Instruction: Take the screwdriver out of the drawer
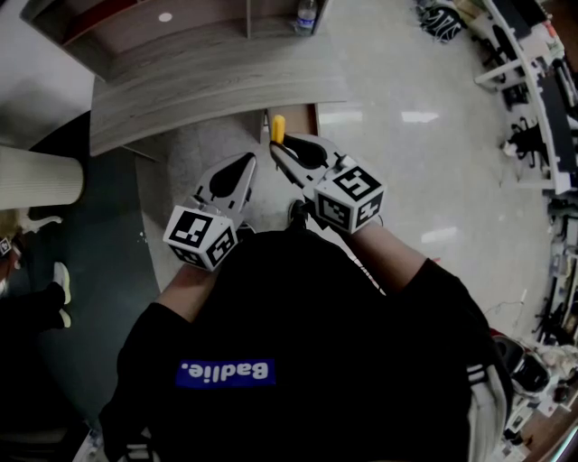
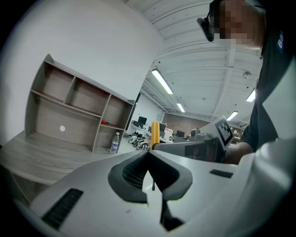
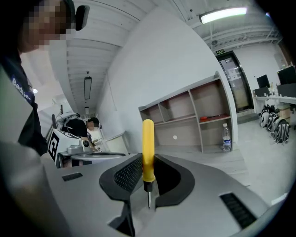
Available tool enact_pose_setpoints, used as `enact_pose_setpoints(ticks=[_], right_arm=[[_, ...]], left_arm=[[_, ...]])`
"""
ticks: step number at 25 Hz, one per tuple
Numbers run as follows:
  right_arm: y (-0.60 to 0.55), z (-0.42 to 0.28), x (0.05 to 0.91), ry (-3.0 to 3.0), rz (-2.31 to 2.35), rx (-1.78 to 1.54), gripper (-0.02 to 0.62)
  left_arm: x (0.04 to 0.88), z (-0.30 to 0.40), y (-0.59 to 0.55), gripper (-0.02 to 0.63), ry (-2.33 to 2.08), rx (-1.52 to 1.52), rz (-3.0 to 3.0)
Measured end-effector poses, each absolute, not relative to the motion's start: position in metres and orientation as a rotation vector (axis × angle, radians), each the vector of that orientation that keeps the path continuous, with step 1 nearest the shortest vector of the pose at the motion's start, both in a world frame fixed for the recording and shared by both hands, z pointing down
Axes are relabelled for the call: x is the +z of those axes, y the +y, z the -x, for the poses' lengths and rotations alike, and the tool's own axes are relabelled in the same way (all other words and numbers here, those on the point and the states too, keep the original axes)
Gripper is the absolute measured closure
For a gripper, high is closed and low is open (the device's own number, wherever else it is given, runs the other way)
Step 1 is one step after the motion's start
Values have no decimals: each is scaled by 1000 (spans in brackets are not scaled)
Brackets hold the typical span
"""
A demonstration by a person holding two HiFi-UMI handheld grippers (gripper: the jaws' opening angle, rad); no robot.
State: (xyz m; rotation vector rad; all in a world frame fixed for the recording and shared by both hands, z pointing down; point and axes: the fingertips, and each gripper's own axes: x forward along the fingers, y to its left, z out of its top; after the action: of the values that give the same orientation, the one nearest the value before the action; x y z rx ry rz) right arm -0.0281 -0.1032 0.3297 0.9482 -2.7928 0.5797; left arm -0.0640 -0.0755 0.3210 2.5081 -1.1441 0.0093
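Fingers [image 3: 127,178] of the right gripper [image 3: 148,162] were clamped on the yellow handle of the screwdriver [image 3: 147,148], which stood handle up, tip down at mid-frame, out in the air just before the table [image 1: 208,86] edge, while the left gripper [image 2: 149,157] beside it had its fingers pressed together, empty.

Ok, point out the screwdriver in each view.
Head view: screwdriver upper centre, yellow handle sticking out of the right tool.
Left gripper view: centre, yellow handle upright beyond the jaws.
Right gripper view: centre, upright, gripped, tip down.
Shared landmark: the water bottle by the shelves.
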Motion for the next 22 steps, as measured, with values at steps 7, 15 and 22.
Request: enact_pose_setpoints(ticks=[7,15,22], right_arm=[[-104,34,332,-2793,-935,576,499],[-105,37,334,-2790,-926,584,500],[-107,40,333,-2784,-929,590,499]], left_arm=[[324,70,-77,610,-1154,-3,-2514],[322,74,-79,611,-1159,-8,-2501],[322,76,-81,611,-1158,-12,-2496]])
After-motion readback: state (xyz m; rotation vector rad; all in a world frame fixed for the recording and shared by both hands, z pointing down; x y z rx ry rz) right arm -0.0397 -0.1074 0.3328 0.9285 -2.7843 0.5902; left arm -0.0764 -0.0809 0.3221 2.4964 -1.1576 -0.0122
